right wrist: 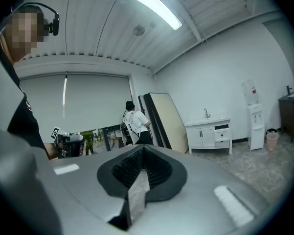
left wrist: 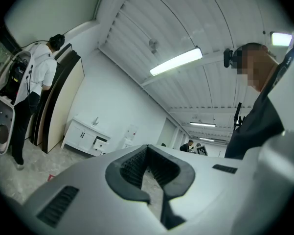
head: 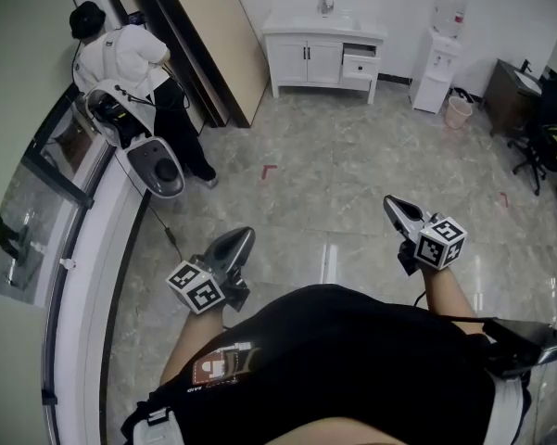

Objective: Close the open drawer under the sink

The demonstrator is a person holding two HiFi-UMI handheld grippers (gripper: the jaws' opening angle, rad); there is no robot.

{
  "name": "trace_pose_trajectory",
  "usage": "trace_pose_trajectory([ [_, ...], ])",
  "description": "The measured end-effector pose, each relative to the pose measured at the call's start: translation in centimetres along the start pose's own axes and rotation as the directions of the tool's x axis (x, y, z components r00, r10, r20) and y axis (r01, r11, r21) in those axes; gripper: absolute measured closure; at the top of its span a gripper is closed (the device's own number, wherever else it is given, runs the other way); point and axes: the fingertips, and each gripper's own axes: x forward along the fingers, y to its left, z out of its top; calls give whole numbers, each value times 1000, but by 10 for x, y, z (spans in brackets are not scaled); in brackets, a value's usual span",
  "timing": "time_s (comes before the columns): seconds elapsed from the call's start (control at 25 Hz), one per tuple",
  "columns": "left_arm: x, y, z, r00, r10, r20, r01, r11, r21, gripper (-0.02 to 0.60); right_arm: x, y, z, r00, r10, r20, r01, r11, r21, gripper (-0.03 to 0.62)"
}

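The white sink cabinet (head: pixel 322 58) stands against the far wall, well away across the floor. Its small drawer (head: pixel 360 64) at the upper right is pulled out. My left gripper (head: pixel 239 239) and right gripper (head: pixel 394 207) are held level in front of my body, both pointing toward the cabinet, both shut and empty. In the left gripper view, the cabinet (left wrist: pixel 85 136) and its open drawer (left wrist: pixel 101 144) are small beyond the shut gripper (left wrist: pixel 147 153). In the right gripper view they are the cabinet (right wrist: pixel 209 133) and drawer (right wrist: pixel 221 129) past the shut gripper (right wrist: pixel 143 151).
A person in a white shirt (head: pixel 130 58) bends over equipment at the left, by a curved white rail (head: pixel 83 286). Tall boards (head: pixel 218 35) lean on the wall left of the cabinet. A water dispenser (head: pixel 442 58), a bin (head: pixel 459 111) and an office chair (head: pixel 538 142) stand to the right.
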Motion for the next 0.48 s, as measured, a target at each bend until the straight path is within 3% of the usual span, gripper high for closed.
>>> trace_pose_trajectory([
  [0.48, 95, 39, 2, 1000, -7, -18, 7, 1000, -8, 581, 29, -100, 5, 999, -20, -33, 21, 999, 28, 600],
])
